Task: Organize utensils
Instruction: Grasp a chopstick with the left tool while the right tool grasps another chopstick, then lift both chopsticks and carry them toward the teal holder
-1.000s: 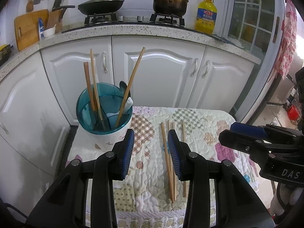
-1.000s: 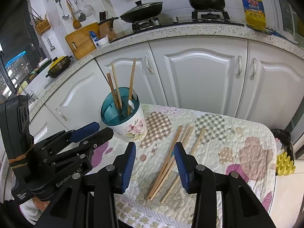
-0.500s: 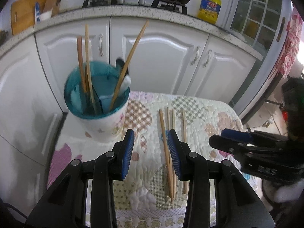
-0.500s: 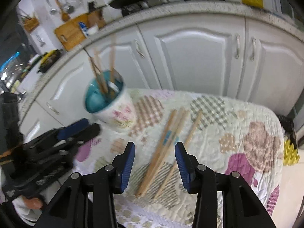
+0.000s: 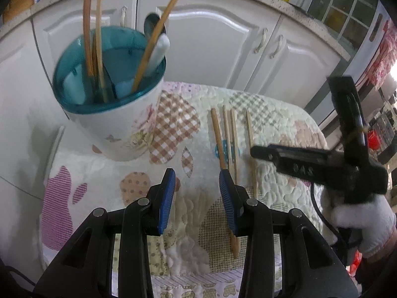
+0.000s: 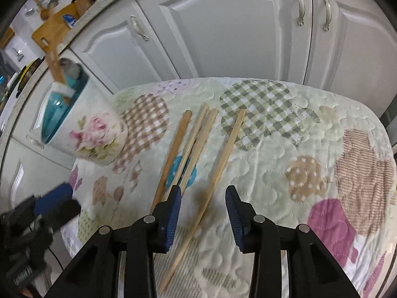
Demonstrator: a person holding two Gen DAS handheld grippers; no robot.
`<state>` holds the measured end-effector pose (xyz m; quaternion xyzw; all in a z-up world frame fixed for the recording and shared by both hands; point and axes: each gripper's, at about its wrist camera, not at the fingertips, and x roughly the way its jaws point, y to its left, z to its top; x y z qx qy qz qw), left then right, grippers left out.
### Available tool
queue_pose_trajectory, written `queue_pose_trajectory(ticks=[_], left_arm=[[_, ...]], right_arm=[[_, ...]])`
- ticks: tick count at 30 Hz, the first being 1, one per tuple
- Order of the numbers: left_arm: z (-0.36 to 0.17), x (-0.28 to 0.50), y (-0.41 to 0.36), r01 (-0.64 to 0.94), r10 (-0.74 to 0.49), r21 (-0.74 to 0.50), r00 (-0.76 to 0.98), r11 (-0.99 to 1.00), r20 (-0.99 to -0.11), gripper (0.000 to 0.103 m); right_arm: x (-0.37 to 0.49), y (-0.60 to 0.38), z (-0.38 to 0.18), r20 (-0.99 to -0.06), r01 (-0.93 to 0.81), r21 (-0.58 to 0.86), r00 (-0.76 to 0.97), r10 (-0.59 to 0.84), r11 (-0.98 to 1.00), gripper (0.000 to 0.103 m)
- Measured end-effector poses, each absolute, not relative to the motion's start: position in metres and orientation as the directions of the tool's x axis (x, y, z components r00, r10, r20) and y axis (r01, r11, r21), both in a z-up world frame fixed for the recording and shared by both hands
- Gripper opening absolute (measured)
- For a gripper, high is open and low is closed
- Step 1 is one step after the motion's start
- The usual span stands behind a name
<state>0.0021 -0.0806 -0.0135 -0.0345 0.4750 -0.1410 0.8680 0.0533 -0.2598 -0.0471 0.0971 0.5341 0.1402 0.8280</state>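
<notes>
A white floral utensil holder [image 5: 124,134] with a teal insert stands at the table's back left, with three chopsticks and a spoon upright in it. Several wooden chopsticks [image 5: 232,141] lie side by side on the quilted cloth. My left gripper [image 5: 197,181] hovers open over the cloth just left of them, nothing between its pads. My right gripper [image 6: 203,196] hangs low over the single rightmost chopstick [image 6: 224,156], which lies between its fingers untouched; the jaws are closing. The other three chopsticks [image 6: 191,144] lie just to its left. The holder [image 6: 96,136] is at left in the right wrist view.
The quilted patchwork cloth [image 6: 310,149] covers a small table in front of white kitchen cabinets [image 6: 235,32]. A white-gloved hand [image 5: 369,221] holds the right gripper [image 5: 297,161] at the table's right edge. The left gripper [image 6: 49,206] shows at the lower left.
Both grippers have sunk toward the table and tilted further down. The right one now straddles the single rightmost chopstick. The holder looms larger in the left wrist view.
</notes>
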Motion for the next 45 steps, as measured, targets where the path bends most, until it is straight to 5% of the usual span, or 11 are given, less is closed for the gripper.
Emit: queue_pose_trajectory(ticks=[3,9,14,19,26,42,45], left_arm=[[-0.023,0.009,-0.085,0.212,-0.287,-0.208,0.484,0.955,-0.826,0.036],[-0.038,0.026,-0.099,0.226,-0.322,-0.243,0.45,0.943,-0.833,0.036],[-0.054,0.042,-0.117,0.234,-0.324,-0.244,0.42,0.941,-0.848,0.036],[-0.075,0.057,-0.129,0.223,-0.311,-0.24,0.382,0.945,-0.87,0.034],[-0.076,0.059,-0.118,0.205,-0.311,-0.248,0.38,0.947,-0.871,0.006],[-0.072,-0.018,-0.082,0.249,-0.32,-0.25,0.302,0.936,-0.898,0.006],[-0.069,-0.012,-0.084,0.25,-0.303,-0.23,0.316,0.941,-0.899,0.016]], right_arm=[[0.067,-0.261,-0.055,-0.864,-0.107,0.297,0.393,0.315,0.949,0.037],[0.091,-0.26,-0.07,-0.869,-0.104,0.296,0.384,0.313,0.95,0.013],[0.089,-0.274,-0.07,-0.871,-0.107,0.29,0.383,0.308,0.951,0.008],[0.078,-0.291,-0.07,-0.868,-0.094,0.318,0.372,0.329,0.944,0.008],[0.072,-0.295,-0.072,-0.863,-0.1,0.338,0.363,0.351,0.936,0.008],[0.002,-0.285,-0.07,-0.87,-0.137,0.397,0.26,0.419,0.908,0.006],[0.006,-0.283,-0.068,-0.874,-0.135,0.366,0.29,0.39,0.921,0.009]])
